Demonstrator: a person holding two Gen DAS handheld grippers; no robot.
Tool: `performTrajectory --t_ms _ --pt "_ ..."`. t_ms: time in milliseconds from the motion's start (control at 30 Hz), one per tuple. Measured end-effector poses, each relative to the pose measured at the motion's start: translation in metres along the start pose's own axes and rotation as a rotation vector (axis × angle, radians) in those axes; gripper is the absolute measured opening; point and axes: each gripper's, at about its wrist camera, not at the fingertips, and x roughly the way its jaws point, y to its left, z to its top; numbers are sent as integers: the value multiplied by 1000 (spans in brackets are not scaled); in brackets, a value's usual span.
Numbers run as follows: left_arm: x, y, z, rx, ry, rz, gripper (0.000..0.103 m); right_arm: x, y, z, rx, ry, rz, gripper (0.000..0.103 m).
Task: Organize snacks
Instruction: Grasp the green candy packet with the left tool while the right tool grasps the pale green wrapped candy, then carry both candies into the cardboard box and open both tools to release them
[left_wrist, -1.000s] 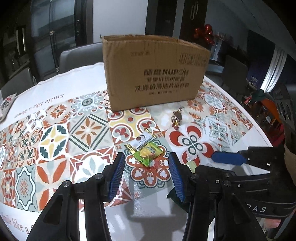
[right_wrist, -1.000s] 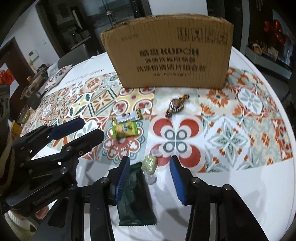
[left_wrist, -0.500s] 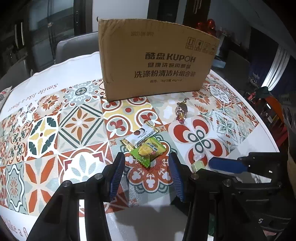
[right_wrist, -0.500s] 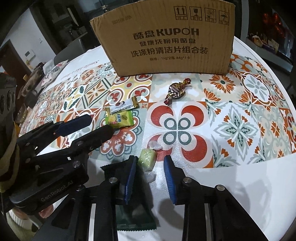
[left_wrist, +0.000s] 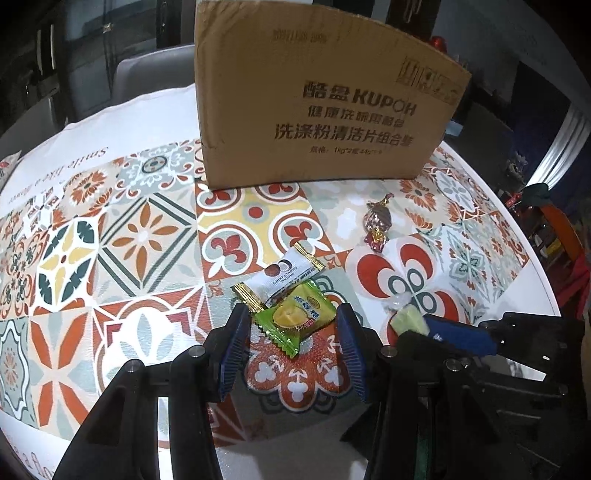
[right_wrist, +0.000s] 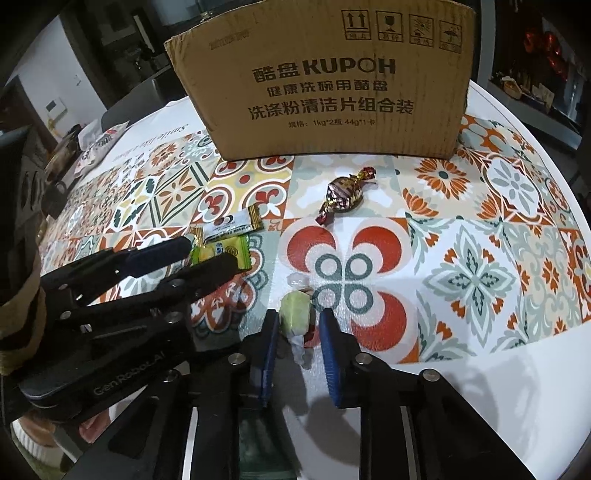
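Note:
A tall cardboard box (left_wrist: 317, 99) stands at the back of the round table; it also shows in the right wrist view (right_wrist: 332, 81). My left gripper (left_wrist: 293, 325) is open, its fingers on either side of a green durian candy packet (left_wrist: 295, 321) lying on the table. A white sachet (left_wrist: 284, 278) lies just beyond the packet. My right gripper (right_wrist: 297, 328) is narrowly open around a pale green wrapped candy (right_wrist: 293, 314), the pads near it but apart. A brown foil candy (right_wrist: 343, 194) lies nearer the box.
A dark green packet (right_wrist: 258, 443) lies under my right gripper at the near edge. The patterned tablecloth (left_wrist: 110, 240) covers the table. Grey chairs (left_wrist: 147, 77) stand behind it. Some items sit at the far left edge (right_wrist: 92, 144).
Both grippers moved forward and down. The left now straddles the green packet. The right has narrowed around the pale green candy.

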Motion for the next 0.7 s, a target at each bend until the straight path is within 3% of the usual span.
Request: performTrajectory --t_ms 100,167,267,700 --pt "1 -2 1 -1 -4 11 46 1 -2 1 14 -2 18 13" --pt "1 -3 1 -5 -6 15 33 2 -3 3 25 -1 36 13" --pt "0 -1 0 -23 -2 -7 23 2 -4 2 31 -2 43 13" --pt "-31 -2 -3 -50 -46 17 22 -11 -3 2 33 -25 81 13"
